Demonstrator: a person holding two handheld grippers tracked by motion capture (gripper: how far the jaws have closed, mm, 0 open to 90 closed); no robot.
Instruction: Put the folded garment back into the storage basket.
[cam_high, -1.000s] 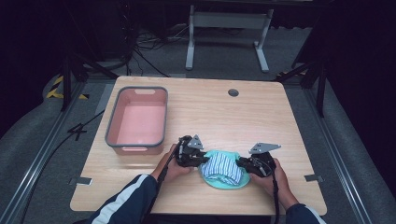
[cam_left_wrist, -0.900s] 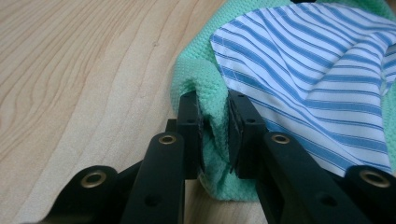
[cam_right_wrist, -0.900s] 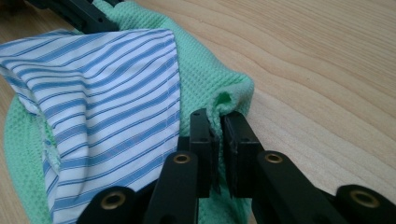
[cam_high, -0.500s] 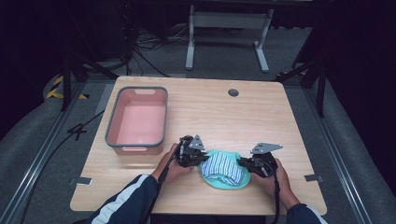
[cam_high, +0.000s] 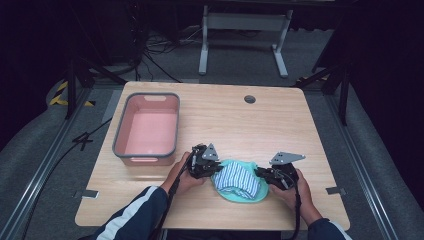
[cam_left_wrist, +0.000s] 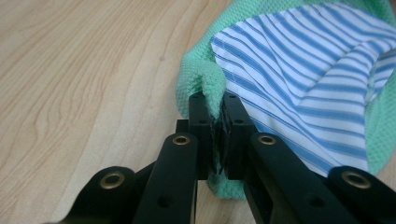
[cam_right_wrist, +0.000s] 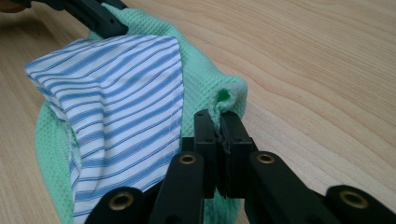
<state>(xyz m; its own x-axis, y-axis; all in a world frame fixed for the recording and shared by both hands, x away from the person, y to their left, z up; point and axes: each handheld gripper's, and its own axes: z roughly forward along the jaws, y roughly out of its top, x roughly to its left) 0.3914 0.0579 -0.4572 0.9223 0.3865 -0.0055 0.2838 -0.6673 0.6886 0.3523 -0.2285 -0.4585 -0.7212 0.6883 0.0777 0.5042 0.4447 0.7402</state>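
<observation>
Two grippers are clamped on one green cloth (cam_high: 240, 196), each pinching a fold of its edge. My left gripper (cam_left_wrist: 217, 105) has its jaws closed tight on a raised pucker of the green weave, and the striped cloth (cam_left_wrist: 308, 79) lies just beyond and to the right of those fingers, on top of the green one. My right gripper (cam_right_wrist: 218, 122) is likewise closed on a green fold at the opposite edge, with the striped cloth (cam_right_wrist: 121, 107) just left of its fingers and the left gripper's jaws at the far side of the cloth. From the high view, the bin (cam_high: 120, 145) sits on the table (cam_high: 280, 120) beyond and to the left of my left gripper (cam_high: 212, 170), apart from it, its pink inside bare.
</observation>
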